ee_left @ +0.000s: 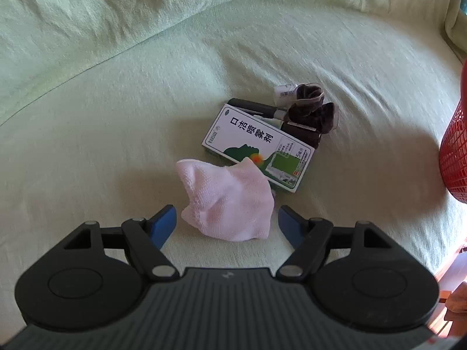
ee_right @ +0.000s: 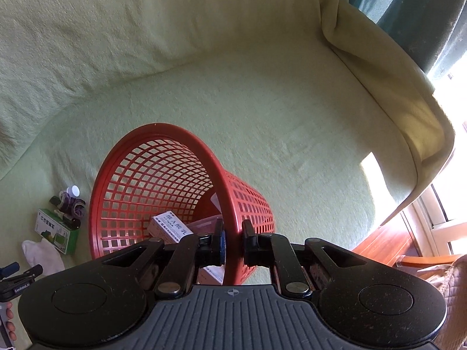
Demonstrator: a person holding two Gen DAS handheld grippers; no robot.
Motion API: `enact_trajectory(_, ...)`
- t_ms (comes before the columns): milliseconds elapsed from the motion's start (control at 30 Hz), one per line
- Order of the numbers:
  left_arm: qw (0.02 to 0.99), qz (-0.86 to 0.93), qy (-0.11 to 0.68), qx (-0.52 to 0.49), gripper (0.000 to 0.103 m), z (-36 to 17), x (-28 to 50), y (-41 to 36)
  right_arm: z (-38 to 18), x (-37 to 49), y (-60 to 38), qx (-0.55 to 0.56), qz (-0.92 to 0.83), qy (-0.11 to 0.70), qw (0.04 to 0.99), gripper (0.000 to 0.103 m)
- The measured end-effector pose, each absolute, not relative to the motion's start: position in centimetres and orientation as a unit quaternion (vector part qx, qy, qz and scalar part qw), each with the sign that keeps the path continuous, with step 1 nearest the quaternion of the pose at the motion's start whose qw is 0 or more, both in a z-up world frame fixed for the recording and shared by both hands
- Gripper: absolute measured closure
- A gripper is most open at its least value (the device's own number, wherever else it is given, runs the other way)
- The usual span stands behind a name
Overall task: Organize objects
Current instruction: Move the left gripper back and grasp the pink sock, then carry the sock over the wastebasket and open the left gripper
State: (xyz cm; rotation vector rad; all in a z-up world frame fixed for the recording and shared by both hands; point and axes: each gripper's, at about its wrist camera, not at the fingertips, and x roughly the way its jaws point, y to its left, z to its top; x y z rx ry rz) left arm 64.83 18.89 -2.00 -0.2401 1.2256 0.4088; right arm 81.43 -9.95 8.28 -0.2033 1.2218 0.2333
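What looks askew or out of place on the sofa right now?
The red basket is tilted, not upright: the right gripper is clamped on its rim. Beside it, a pink sock lies crumpled, overlapping a green and white box, with dark items piled behind.

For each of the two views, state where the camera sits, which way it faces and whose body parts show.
Left wrist: sits behind the open left gripper, looking steeply down at the pink cloth and green box; no body shows.
Right wrist: sits behind the right gripper, shut on the red basket rim; fingertips show at lower left.
Shared: basket, box, cloth, green sofa cover.
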Motion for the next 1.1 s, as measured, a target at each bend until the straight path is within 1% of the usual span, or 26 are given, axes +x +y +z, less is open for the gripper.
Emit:
enact_trajectory(233, 0.781, 0.189, 0.586, -0.106, 0.028, -4.6, 66.3, 20.1, 8.3, 81.7, -9.4, -0.093, 0.098, 0.571, 0.809, 0.095)
enact_trajectory(267, 0.781, 0.190, 0.585, -0.107, 0.029, -4.8, 66.4, 20.3, 8.4, 81.7, -9.4, -0.093, 0.097, 0.571, 0.810, 0.095)
enact_trajectory(300, 0.782, 0.191, 0.584, -0.108, 0.033, -4.9, 66.5, 20.4, 8.4, 81.6, -9.5, -0.093, 0.097, 0.571, 0.810, 0.095)
enact_trajectory(333, 0.782, 0.190, 0.583, -0.108, 0.036, -5.0, 66.6, 20.6, 8.4, 81.6, -9.5, -0.092, 0.096, 0.571, 0.810, 0.095)
enact_trajectory(367, 0.781, 0.186, 0.586, -0.108, 0.045, -5.2, 66.8, 20.7, 8.4, 81.6, -9.6, -0.092, 0.095, 0.571, 0.810, 0.095)
enact_trajectory(400, 0.780, 0.180, 0.589, -0.109, 0.059, -5.4, 66.9, 20.7, 8.4, 81.6, -9.6, -0.091, 0.094, 0.571, 0.811, 0.095)
enact_trajectory(433, 0.781, 0.177, 0.589, -0.107, 0.063, -5.4, 67.0, 20.7, 8.4, 81.6, -9.6, -0.090, 0.093, 0.571, 0.811, 0.095)
enact_trajectory(467, 0.784, 0.178, 0.587, -0.097, 0.071, -5.3, 67.0, 20.5, 8.4, 81.6, -9.7, -0.089, 0.092, 0.571, 0.811, 0.095)
enact_trajectory(500, 0.786, 0.175, 0.586, -0.090, 0.082, -5.2, 67.0, 20.4, 8.4, 81.6, -9.8, -0.088, 0.092, 0.571, 0.811, 0.095)
enact_trajectory(533, 0.787, 0.172, 0.586, -0.087, 0.083, -5.1, 66.9, 20.4, 8.4, 81.6, -9.8, -0.089, 0.092, 0.572, 0.810, 0.095)
enact_trajectory(600, 0.788, 0.172, 0.585, -0.088, 0.092, -4.9, 66.6, 20.3, 8.3, 81.5, -9.8, -0.091, 0.092, 0.573, 0.810, 0.095)
enact_trajectory(700, 0.786, 0.172, 0.586, -0.099, 0.097, -4.1, 66.2, 20.1, 8.2, 81.4, -9.8, -0.093, 0.092, 0.571, 0.810, 0.095)
enact_trajectory(900, 0.786, 0.168, 0.584, -0.117, 0.098, -1.0, 65.5, 18.5, 8.2, 81.1, -9.9, -0.098, 0.098, 0.568, 0.812, 0.095)
enact_trajectory(1100, 0.792, 0.162, 0.572, -0.138, 0.098, 3.9, 65.7, 16.4, 7.9, 80.8, -10.0, -0.107, 0.103, 0.562, 0.814, 0.095)
